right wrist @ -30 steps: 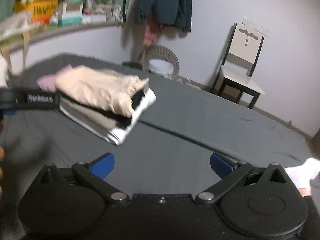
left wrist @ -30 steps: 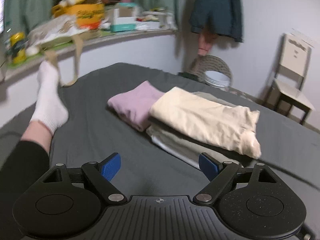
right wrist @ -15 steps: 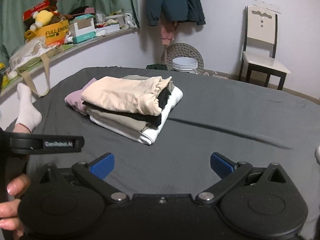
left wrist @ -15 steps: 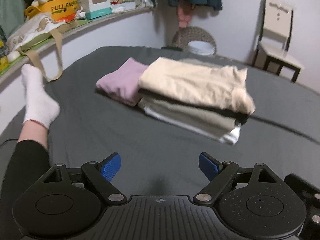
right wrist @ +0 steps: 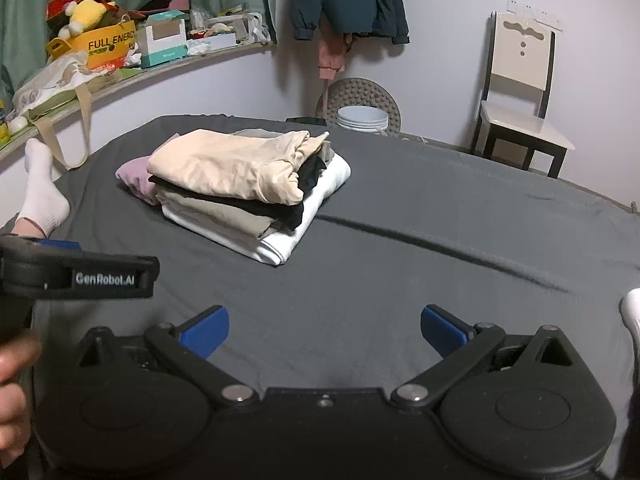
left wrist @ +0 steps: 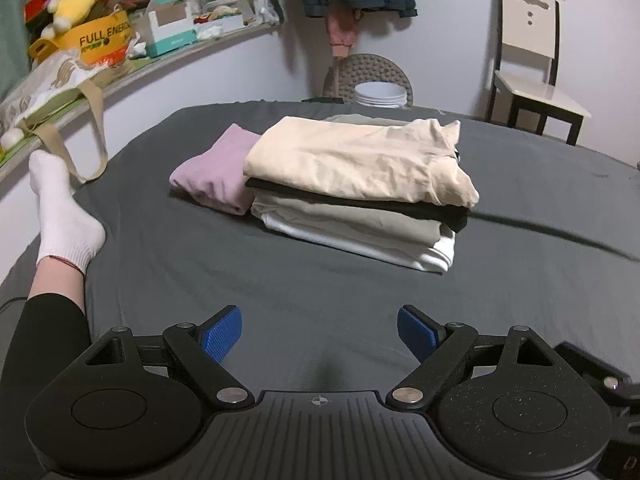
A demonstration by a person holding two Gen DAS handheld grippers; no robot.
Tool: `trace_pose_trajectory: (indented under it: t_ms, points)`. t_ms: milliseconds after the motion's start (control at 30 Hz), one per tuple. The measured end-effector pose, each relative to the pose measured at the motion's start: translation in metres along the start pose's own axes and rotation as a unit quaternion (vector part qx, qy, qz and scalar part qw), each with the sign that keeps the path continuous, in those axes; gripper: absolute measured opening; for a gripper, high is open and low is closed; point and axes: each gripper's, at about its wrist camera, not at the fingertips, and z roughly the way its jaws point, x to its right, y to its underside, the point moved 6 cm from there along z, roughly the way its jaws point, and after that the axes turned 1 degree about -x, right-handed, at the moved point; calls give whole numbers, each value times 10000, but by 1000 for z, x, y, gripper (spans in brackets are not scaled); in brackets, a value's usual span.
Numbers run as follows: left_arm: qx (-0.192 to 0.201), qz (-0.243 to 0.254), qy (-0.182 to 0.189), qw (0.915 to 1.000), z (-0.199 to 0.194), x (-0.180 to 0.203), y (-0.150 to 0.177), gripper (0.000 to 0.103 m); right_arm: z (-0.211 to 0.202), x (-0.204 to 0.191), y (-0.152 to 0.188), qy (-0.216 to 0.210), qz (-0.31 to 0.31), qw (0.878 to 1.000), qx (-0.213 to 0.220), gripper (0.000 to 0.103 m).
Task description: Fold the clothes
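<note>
The stack of folded clothes (left wrist: 360, 196) sits on the grey bed (left wrist: 200, 272), ahead of both grippers and well apart from them, its long axis running from near right to far left, with a folded pink garment (left wrist: 212, 172) touching its far left side. The left gripper (left wrist: 319, 334) faces it more squarely; the right gripper (right wrist: 324, 330) has it ahead and to the left. Both sets of jaws stand released, grasping nothing. Readable writing: "FULL ENERG" on the yellow box (right wrist: 106, 46), "GenRobot.AI" on the left gripper's side.

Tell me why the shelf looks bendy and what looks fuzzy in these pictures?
Left wrist view: the fisheye lens curves the shelf; the folded stack looks sharp. Right wrist view: same curving, and the hand at the left edge is blurred.
</note>
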Motion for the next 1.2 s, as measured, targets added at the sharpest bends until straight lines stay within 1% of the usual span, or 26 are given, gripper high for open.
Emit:
trace_pose_trajectory:
  t_ms: [67,267,367,867,1200]
  points:
    - [-17,7,2,10000,1,1,1,86,1,2,1,45,10,10000,-24,103]
    - [-45,19,-10,10000,3,1,2,86,7,7,4,-4,125,9997,-197,103]
    - [-17,73,-57,10000,2,2,3,86,7,6,5,-39,134,9997,-209,103]
    - [-38,93,52,9999,2,4,4,86,8,3,7,-77,69,9995,-289,103]
    - [-6,117,33,9999,2,6,4,86,9,2,7,-91,58,9994,-339,103]
